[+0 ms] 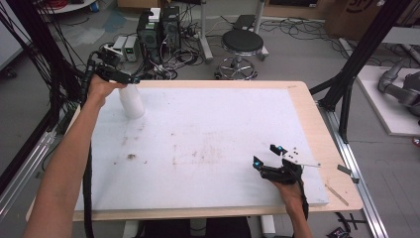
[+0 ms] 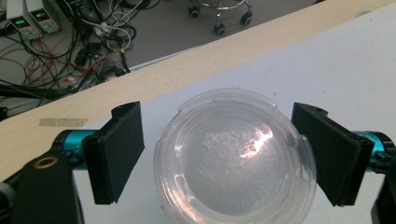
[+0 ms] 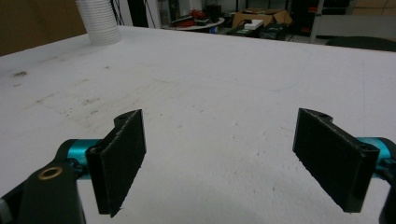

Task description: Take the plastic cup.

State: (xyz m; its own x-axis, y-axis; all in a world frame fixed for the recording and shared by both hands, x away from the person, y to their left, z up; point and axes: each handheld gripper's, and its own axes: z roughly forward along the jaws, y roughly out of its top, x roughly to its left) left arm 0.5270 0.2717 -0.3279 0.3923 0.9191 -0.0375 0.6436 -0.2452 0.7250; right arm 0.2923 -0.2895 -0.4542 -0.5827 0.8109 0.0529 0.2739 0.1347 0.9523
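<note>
White mat [image 1: 208, 144], cup stack [image 1: 131, 100] far-left corner.

the high view looks forward and down from above the person's side, taking in the whole white surface [image 1: 208, 148] and the floor beyond. the left gripper view looks steeply down, close over a clear lidded cup [image 2: 236, 156] at the far left corner. the right gripper view looks low across the surface toward that same cup [image 3: 97, 21], far off.

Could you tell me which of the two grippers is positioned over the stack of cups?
The left gripper, at the table's far left corner; its open fingers straddle the cup stack. The right gripper hovers over bare white mat.
</note>
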